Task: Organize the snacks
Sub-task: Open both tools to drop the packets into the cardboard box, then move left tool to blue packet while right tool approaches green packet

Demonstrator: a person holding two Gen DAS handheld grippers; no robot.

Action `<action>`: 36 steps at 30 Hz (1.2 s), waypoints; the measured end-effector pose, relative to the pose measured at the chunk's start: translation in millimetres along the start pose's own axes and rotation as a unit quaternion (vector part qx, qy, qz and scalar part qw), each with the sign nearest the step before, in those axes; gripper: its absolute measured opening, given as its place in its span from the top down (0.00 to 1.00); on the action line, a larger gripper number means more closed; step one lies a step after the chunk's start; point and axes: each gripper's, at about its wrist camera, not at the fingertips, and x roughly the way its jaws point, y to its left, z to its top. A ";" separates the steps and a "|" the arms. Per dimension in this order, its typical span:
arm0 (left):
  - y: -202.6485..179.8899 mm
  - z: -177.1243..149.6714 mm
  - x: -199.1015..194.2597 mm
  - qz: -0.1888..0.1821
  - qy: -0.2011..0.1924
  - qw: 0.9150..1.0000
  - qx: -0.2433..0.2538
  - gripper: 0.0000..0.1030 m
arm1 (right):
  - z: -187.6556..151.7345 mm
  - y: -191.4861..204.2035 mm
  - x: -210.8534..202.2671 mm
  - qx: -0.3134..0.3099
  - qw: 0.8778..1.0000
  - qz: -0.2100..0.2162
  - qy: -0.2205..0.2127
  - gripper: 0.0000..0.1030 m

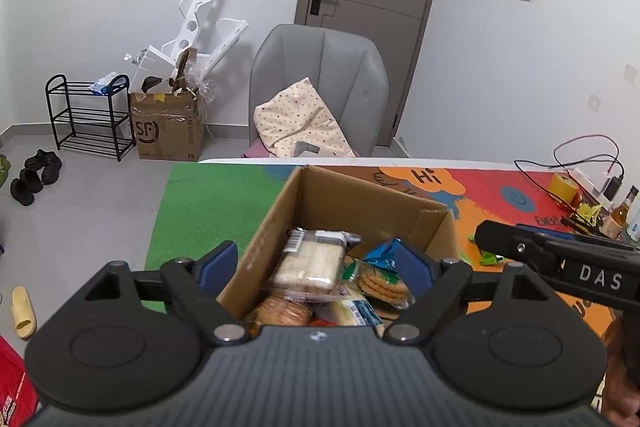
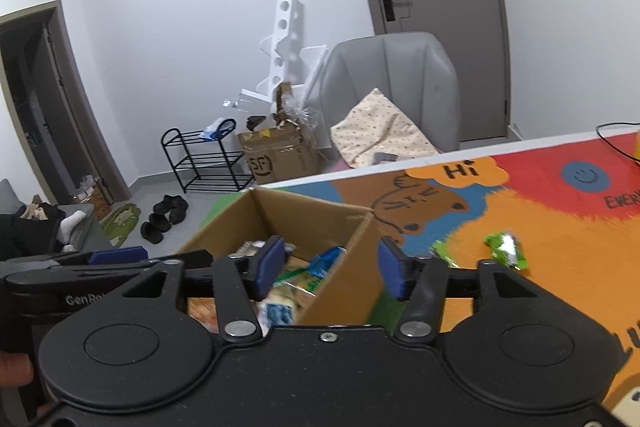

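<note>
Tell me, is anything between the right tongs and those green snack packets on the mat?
Nothing visible: the green snack packets lie in the open on the mat, just right of the cardboard box. The right tongs straddle the box's wall.

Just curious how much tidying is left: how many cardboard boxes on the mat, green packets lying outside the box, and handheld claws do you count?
Cardboard box: 1
Green packets outside it: 2
Claws, left gripper and right gripper: 2
Total: 5

Brown cardboard box [image 1: 352, 203], green snack pkts [image 2: 505, 250] (orange/red cartoon mat [image 2: 560, 227]).
</note>
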 end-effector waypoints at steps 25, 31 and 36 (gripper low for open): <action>-67.5 -18.9 -3.6 -0.030 0.032 0.998 0.045 0.13 | -31.8 -68.0 -49.1 0.046 0.997 -0.054 -0.003 0.04; -86.6 -21.8 -3.6 -0.035 0.033 0.998 0.050 0.13 | -34.5 -83.9 -57.6 0.055 0.997 -0.058 -0.005 0.03; -99.5 -22.4 -4.1 -0.037 0.032 0.997 0.054 0.13 | -37.0 -96.5 -62.9 0.060 0.996 -0.060 -0.007 0.03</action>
